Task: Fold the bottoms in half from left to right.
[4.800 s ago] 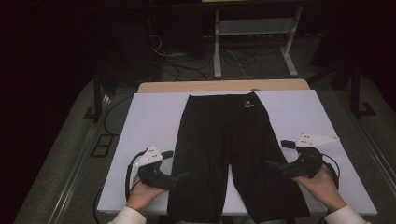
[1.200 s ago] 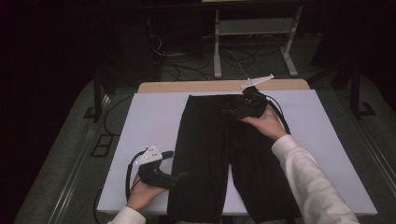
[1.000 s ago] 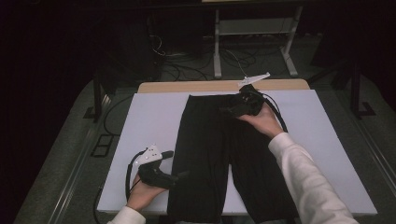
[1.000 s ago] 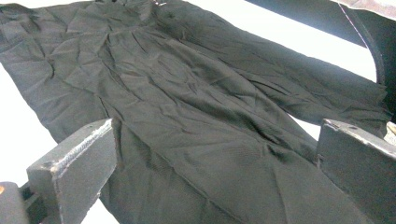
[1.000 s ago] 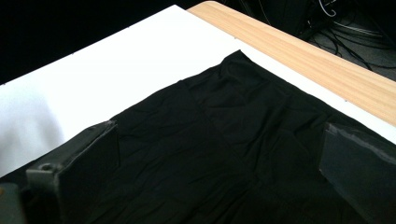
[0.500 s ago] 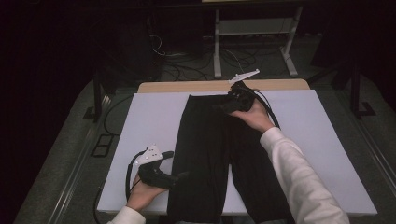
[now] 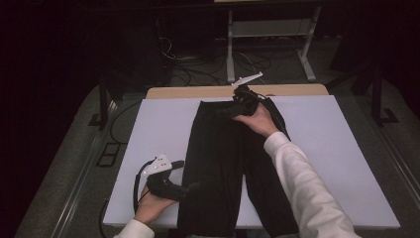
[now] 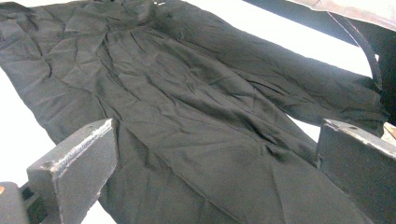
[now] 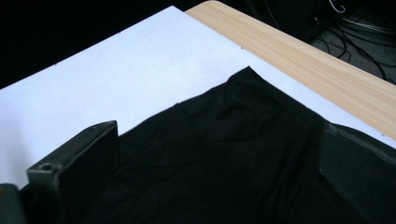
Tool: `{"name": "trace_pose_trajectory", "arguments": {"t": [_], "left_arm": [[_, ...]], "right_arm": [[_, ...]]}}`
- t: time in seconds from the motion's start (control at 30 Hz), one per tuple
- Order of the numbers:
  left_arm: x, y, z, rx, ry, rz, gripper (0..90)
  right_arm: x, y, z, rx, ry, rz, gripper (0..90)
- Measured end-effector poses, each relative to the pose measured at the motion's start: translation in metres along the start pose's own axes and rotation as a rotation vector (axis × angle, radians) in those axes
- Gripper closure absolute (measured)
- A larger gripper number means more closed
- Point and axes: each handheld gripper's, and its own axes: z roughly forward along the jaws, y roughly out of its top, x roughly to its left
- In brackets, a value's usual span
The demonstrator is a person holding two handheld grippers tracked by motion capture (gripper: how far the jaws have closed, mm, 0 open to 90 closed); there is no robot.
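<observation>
Evidently the wide-open right gripper hovered above the black crumpled fabric trousers' waistband, next needing to lower and clamp, the left gripper likewise wide.

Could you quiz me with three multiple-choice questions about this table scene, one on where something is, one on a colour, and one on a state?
1. Where is the right gripper?
A. over the waistband end of the black fabric trousers, at the far side of the table
B. beside the near hem
C. off the white board

2. What colour is the flat board under the trousers?
A. green
B. white
C. red

3. How do the left gripper's jaws stand?
A. shut on a cable
B. shut on the trousers
C. open

Answers: 1 A, the high view shows it above the far end of the garment. 2 B, the board is white around the cloth. 3 C, the left gripper view shows its two jaws wide apart over the cloth.
</observation>
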Motion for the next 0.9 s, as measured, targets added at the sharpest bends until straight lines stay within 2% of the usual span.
{"name": "trace_pose_trajectory", "arguments": {"t": [0.3,0.57,0.67,0.9], "left_arm": [[0.0,0.0,0.0,0.001,-0.003,0.001,0.0],[0.0,0.0,0.0,0.002,-0.004,0.003,0.0],[0.0,0.0,0.0,0.001,-0.004,0.001,0.0],[0.0,0.0,0.0,-0.003,-0.01,-0.002,0.0]], "right_arm": [[-0.001,0.008,0.015,0.003,-0.009,0.007,0.0],[0.001,0.009,0.025,-0.027,-0.029,0.006,0.0],[0.0,0.011,0.031,-0.012,-0.028,0.01,0.0],[0.001,0.016,0.045,-0.018,-0.032,0.018,0.0]]}}
